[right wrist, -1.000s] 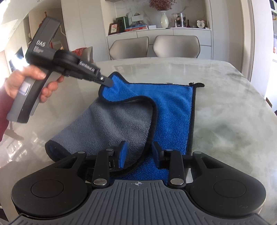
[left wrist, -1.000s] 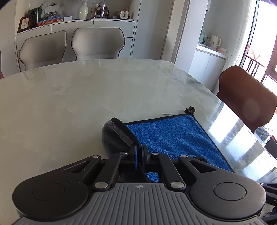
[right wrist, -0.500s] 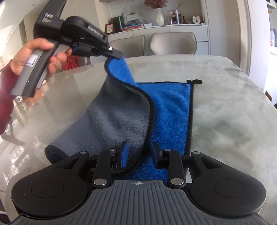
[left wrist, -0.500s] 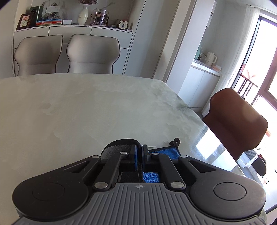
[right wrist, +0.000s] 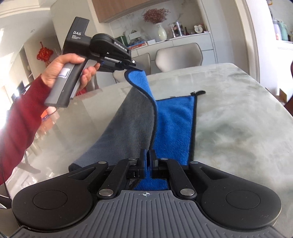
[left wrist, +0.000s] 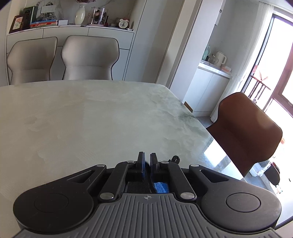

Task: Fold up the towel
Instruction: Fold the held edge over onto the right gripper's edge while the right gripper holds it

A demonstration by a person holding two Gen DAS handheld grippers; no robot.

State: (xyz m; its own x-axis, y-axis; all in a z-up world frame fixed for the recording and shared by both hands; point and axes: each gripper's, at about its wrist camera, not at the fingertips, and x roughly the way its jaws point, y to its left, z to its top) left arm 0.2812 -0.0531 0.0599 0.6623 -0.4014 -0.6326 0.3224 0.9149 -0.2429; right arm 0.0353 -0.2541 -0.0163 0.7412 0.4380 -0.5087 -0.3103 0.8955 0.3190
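The towel (right wrist: 174, 117) is blue on one side and grey on the other, with a black hem, and lies partly on the marble table (right wrist: 238, 128). My left gripper (right wrist: 136, 68) is shut on its far corner and holds it high above the table. My right gripper (right wrist: 148, 155) is shut on the near hem of the same edge. In the left wrist view the left gripper (left wrist: 147, 159) is shut, with a sliver of blue towel (left wrist: 161, 187) showing under its fingers; the rest of the towel is hidden there.
Two beige chairs (left wrist: 89, 56) stand at the table's far side and a brown chair (left wrist: 245, 131) at its right edge. A cabinet with a vase and clock (left wrist: 80, 12) is behind. The table's right edge (left wrist: 197, 120) is close to the towel.
My left gripper has lifted the towel corner higher, raising the grey side off the table. My right gripper has closed on the near hem.
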